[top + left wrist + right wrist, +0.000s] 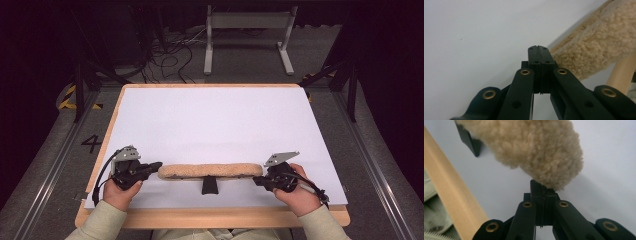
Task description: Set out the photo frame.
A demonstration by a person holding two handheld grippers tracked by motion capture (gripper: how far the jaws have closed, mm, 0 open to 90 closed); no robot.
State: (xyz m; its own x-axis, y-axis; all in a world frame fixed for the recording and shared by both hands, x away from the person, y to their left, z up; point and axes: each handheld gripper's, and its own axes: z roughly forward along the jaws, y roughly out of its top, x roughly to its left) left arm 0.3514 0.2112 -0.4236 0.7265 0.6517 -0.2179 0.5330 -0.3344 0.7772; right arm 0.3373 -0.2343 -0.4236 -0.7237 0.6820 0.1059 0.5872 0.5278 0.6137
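Observation:
A long tan fleece-covered pad [210, 171] lies crosswise near the front of the white table [215, 120], resting on a small black stand [209, 186]. My left gripper [159, 165] is held at the pad's left end. In the left gripper view its jaws are pressed together with nothing between them, and the left gripper [538, 47] sits just beside the fleece pad [594, 47]. My right gripper [256, 180] is at the pad's right end. Its jaws are shut too, and in the right gripper view the right gripper [541, 185] touches the underside of the fleece pad [531, 147].
The table's wooden front edge [451, 195] runs close behind both hands. Beyond the far edge, on the floor, stand a grey metal frame [247, 30] and loose cables [170, 55]. Dark stand legs [80, 85] flank the table's far corners.

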